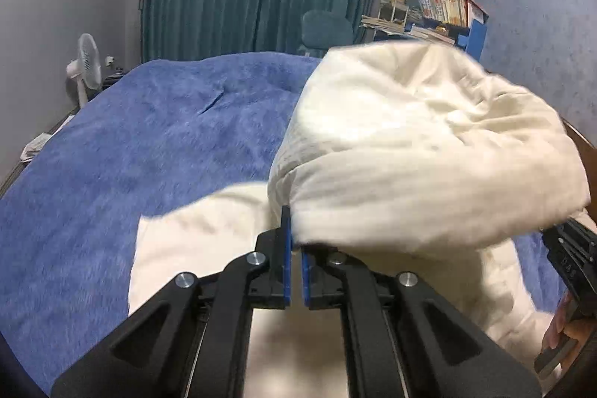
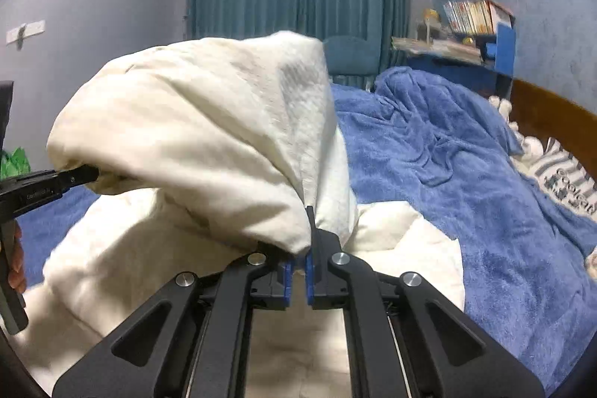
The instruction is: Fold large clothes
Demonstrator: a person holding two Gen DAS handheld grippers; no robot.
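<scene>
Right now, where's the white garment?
White garment hangs bunched between the left gripper and right gripper, its lower part lying on the blue blanket.

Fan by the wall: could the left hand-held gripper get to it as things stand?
Probably not. The left hand-held gripper is shut on the cream garment, and the fan stands on the floor beyond the blue-blanketed bed, far off.

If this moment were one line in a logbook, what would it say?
step: mid-fold | left gripper: shut on cream garment | right gripper: shut on cream garment | garment: edge lifted, billowing above blue blanket | rest of garment: lying on blanket
</scene>
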